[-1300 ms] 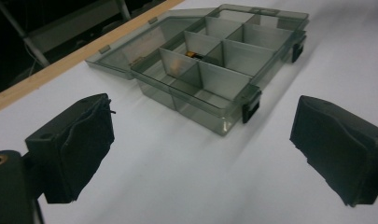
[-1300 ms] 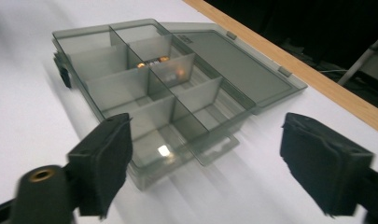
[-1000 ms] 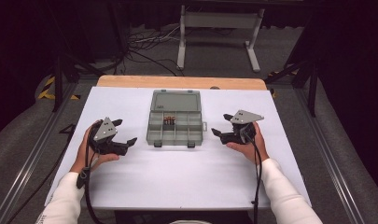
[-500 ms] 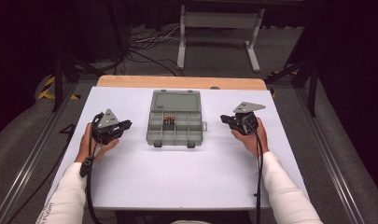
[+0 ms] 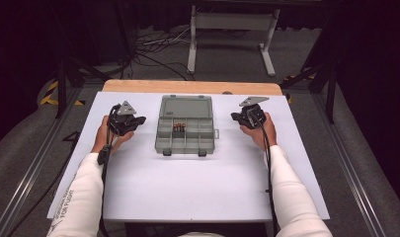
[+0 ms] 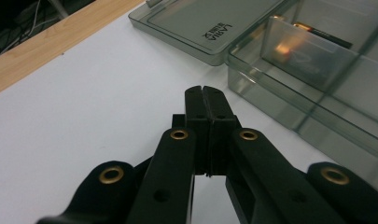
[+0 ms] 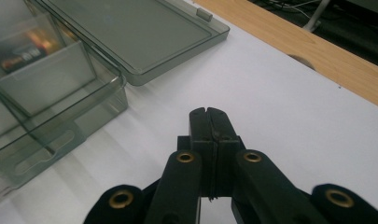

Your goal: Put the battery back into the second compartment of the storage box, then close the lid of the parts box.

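Flanking the open organizer box (image 5: 185, 127) at the table's middle, the left gripper (image 5: 130, 122) and right gripper (image 5: 240, 117) are clamped empty, so a sideways nudge could skid the box and rattle what look like batteries (image 5: 179, 128).

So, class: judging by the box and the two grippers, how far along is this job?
Done: the organizer box lies open, lid flat behind it, batteries in a middle compartment. In hand: nothing; the left gripper and right gripper are shut on nothing, either side of the box without touching it. Left: probably everything involving the box's contents or lid.
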Tool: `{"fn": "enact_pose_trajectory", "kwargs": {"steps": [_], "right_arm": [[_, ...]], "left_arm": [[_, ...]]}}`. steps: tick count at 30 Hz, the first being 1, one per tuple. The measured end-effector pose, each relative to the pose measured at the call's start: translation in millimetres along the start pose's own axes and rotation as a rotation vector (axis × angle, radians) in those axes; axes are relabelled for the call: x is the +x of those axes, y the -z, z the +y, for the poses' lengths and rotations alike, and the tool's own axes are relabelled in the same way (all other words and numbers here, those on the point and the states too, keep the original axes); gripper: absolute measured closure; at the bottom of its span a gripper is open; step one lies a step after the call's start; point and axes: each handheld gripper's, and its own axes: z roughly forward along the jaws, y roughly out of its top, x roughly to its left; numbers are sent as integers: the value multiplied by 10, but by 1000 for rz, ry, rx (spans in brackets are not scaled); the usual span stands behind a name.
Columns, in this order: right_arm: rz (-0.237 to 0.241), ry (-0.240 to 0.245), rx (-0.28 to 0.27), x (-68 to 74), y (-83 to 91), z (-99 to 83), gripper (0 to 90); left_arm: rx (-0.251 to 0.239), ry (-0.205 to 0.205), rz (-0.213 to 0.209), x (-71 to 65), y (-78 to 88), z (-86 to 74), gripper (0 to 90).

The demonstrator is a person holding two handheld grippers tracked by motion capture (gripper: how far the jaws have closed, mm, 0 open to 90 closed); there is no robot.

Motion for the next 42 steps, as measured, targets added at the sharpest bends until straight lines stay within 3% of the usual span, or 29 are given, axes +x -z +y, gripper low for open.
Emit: {"fn": "enact_pose_trajectory", "kwargs": {"steps": [11, 16, 21, 27, 31, 36, 42], "right_arm": [[15, 27, 120, 23, -342, 159, 900], [33, 59, 144, 106, -482, 242, 900], [51, 85, 167, 154, -605, 306, 900], [73, 107, 204, 188, -739, 322, 900], [82, 103, 200, 175, -759, 336, 900], [90, 170, 226, 183, -790, 387, 900], [104, 198, 229, 165, -827, 418, 900]], "left_arm": [[67, 34, 5, 118, -287, 122, 897], [89, 39, 3, 146, -388, 148, 897], [121, 17, -5, 151, -495, 162, 897], [147, 27, -15, 168, -601, 163, 897], [154, 25, -16, 178, -658, 208, 897], [163, 18, -18, 168, -723, 272, 896], [163, 18, -24, 197, -815, 345, 895]]}}
